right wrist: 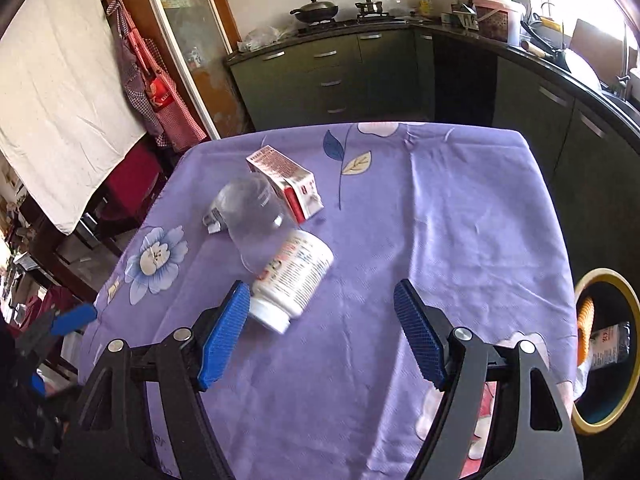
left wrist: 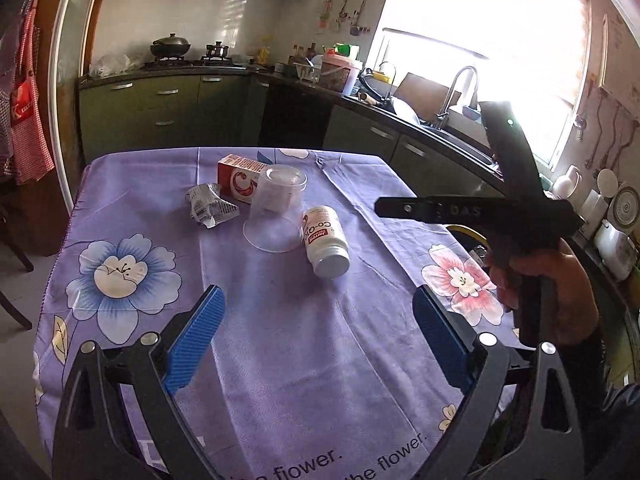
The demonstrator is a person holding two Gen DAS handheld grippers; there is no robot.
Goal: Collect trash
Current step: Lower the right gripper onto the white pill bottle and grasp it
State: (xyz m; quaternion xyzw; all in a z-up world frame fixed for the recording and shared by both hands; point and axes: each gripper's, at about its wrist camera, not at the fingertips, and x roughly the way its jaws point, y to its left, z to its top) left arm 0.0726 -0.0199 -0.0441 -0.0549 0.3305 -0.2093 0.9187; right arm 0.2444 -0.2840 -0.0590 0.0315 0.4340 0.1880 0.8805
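Note:
On the purple flowered tablecloth [left wrist: 280,340] lie a white pill bottle [left wrist: 325,241] on its side, a clear plastic cup [left wrist: 276,208] upside down, a red and white carton [left wrist: 240,178] and a crumpled wrapper [left wrist: 210,203]. My left gripper [left wrist: 316,312] is open and empty, above the cloth short of the bottle. My right gripper [right wrist: 320,314] is open and empty; its left blue pad sits just beside the bottle's cap. The right wrist view shows the bottle [right wrist: 294,278], the cup [right wrist: 256,220], the carton [right wrist: 286,178] and part of the wrapper [right wrist: 212,220].
A bin with a yellow rim [right wrist: 606,356] stands beside the table's right edge and holds a bottle. Dark green kitchen cabinets [left wrist: 160,108], a stove with pots and a sink line the back and right. Chairs stand at the left.

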